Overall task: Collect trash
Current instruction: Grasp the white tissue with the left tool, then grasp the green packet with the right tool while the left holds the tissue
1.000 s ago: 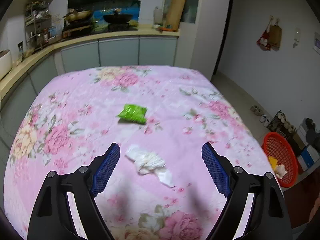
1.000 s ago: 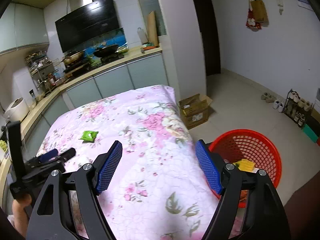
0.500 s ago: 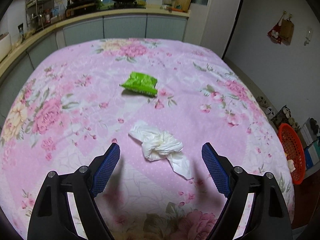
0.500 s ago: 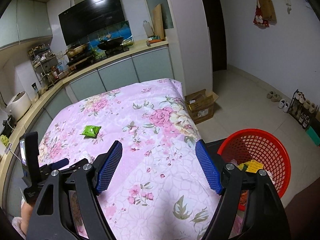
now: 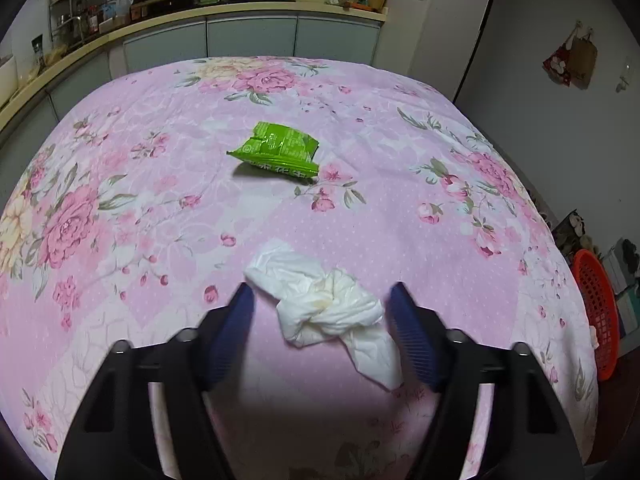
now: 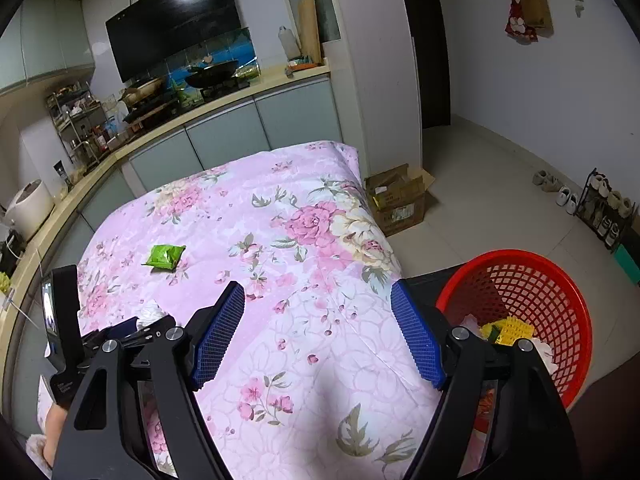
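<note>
**Tissue sits between the left fingers**

The crumpled white tissue (image 5: 326,306) lies on the pink floral quilt (image 5: 420,128), flanked by the wide-open left gripper (image 5: 320,308), untouched. A green snack wrapper (image 5: 276,152) lies beyond. The right gripper (image 6: 318,314) hangs open, empty. The red basket (image 6: 560,280) holds yellow scraps (image 6: 506,328).

A home kitchen: a long counter (image 6: 224,108) with grey cabinets (image 6: 296,120) carries a wok (image 6: 212,74) on a stove under a black range hood (image 6: 172,24). A shoe rack (image 6: 604,204) stands by the wall, bags (image 6: 528,4) hang above.
</note>
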{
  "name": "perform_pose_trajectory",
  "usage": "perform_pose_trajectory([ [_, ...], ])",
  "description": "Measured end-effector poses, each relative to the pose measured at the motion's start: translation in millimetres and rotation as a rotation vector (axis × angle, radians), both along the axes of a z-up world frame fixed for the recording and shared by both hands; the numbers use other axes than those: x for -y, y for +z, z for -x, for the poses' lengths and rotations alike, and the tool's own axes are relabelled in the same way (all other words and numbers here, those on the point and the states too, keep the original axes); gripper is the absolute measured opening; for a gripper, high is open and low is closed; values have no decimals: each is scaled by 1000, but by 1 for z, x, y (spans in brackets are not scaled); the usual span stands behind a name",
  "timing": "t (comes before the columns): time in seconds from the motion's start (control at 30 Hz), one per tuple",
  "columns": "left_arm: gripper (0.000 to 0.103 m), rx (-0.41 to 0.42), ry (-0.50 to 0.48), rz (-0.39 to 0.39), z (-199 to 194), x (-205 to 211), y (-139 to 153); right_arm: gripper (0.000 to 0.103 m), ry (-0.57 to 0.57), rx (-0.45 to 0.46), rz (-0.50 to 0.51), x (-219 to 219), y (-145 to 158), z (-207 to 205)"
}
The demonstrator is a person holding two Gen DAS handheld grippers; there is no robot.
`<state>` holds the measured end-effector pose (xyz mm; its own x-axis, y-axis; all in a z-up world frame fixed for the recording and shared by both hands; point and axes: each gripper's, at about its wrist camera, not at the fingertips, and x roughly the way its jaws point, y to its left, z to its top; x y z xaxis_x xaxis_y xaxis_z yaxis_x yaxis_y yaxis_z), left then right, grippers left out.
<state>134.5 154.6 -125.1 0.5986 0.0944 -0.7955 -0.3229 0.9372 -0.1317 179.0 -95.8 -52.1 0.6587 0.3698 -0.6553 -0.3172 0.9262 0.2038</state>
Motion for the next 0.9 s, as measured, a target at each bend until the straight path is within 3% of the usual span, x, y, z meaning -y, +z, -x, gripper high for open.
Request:
perform_pose_trajectory([
  [0.13, 43, 6, -4, 0, -1, -3, 1, 73, 18, -4, 15, -10, -4, -3],
  [0.2, 41, 11, -5, 11, -1, -6, 1, 73, 28, -3, 23, -16, -5, -4],
  [0.53, 39, 67, 27, -8, 17, -26, 20, 73, 121, 7, 57, -68, -7, -9],
  [0.9, 39, 164, 185, -39, 57, -86, 52, 73, 320, 39, 89, -159, -17, -20],
])
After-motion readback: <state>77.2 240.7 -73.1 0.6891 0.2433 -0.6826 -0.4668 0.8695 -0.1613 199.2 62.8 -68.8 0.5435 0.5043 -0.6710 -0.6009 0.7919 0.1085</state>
